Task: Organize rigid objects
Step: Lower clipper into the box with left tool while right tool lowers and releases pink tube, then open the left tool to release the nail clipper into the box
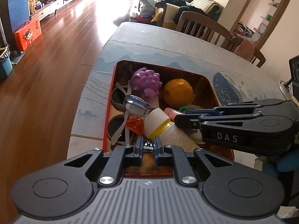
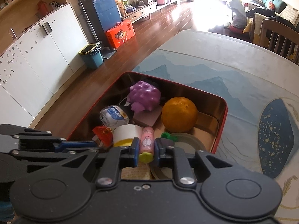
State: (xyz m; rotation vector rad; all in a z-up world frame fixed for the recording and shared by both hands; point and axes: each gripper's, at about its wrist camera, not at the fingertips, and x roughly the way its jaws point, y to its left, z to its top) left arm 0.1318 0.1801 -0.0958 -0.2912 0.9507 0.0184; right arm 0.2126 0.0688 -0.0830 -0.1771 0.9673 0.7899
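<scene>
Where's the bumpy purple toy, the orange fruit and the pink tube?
Bumpy purple rubber toy (image 2: 145, 95), right wrist view, its knobbly top.
Round orange fruit (image 2: 179, 114), right wrist view, its front skin.
Small pink cartoon tube (image 2: 147, 141), right wrist view, its printed middle.

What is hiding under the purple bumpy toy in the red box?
The purple bumpy toy sits on a flat pinkish box inside the red box. Anything deeper is covered.
</scene>
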